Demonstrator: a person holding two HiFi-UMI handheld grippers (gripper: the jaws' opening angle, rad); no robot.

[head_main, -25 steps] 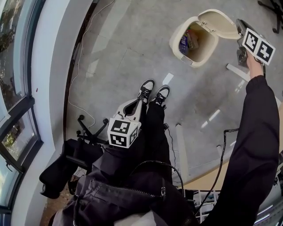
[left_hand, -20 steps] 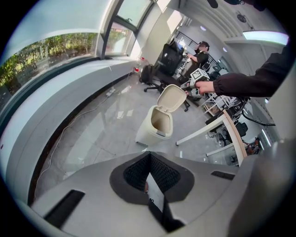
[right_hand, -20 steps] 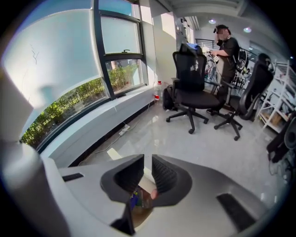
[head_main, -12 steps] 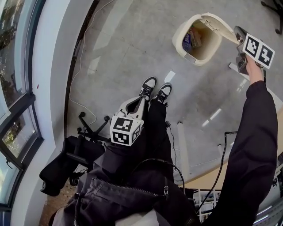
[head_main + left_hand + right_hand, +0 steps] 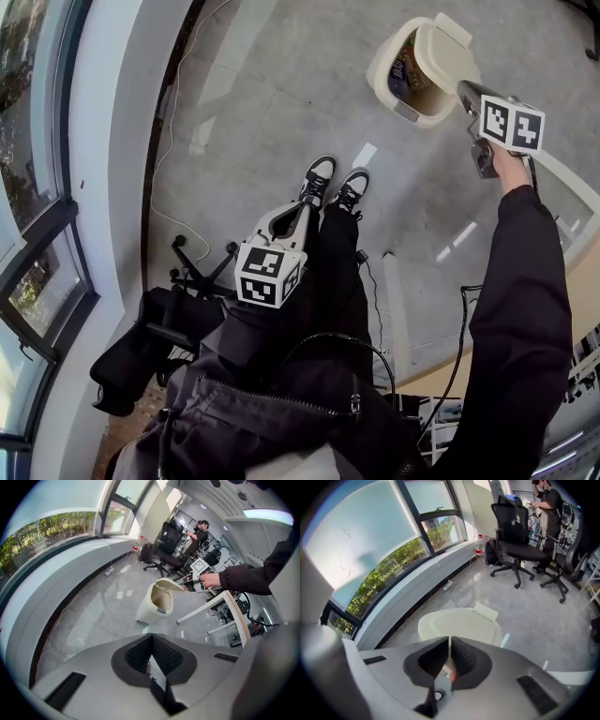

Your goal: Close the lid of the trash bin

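Now right tongs (image 5: 462, 87), jaws together, touch the half-open lid (image 5: 448, 49).

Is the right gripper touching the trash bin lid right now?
Cannot tell. In the right gripper view the shut right gripper overlaps the trash bin lid, hiding any contact or gap; the head view only shows them adjacent.
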